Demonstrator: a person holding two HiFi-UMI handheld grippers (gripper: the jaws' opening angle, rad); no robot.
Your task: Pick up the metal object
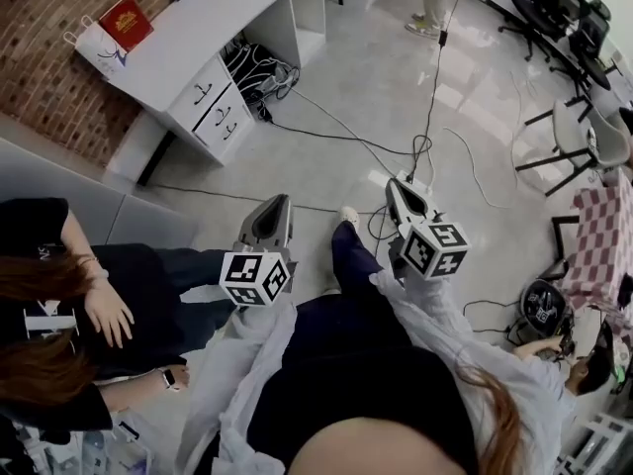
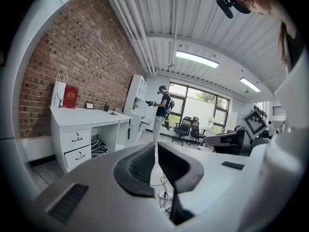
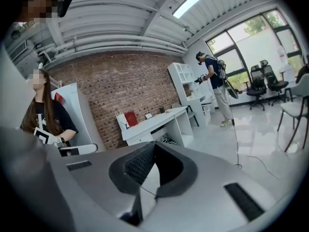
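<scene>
No metal object shows in any view. In the head view my left gripper [image 1: 280,202] and my right gripper [image 1: 394,184] are held side by side at waist height above the pale floor, both pointing away from me. The left gripper view has its jaws [image 2: 156,144] closed tip to tip with nothing between them. My right gripper [image 3: 154,144] looks the same in its own view: pads meeting at the tip, nothing held.
A white desk [image 1: 213,28] with drawers stands by the brick wall, a red bag [image 1: 124,23] on it. Cables [image 1: 396,151] trail across the floor ahead. A seated person [image 1: 89,295] is close on my left. Office chairs [image 1: 569,13] and a checkered cloth [image 1: 603,236] are at right.
</scene>
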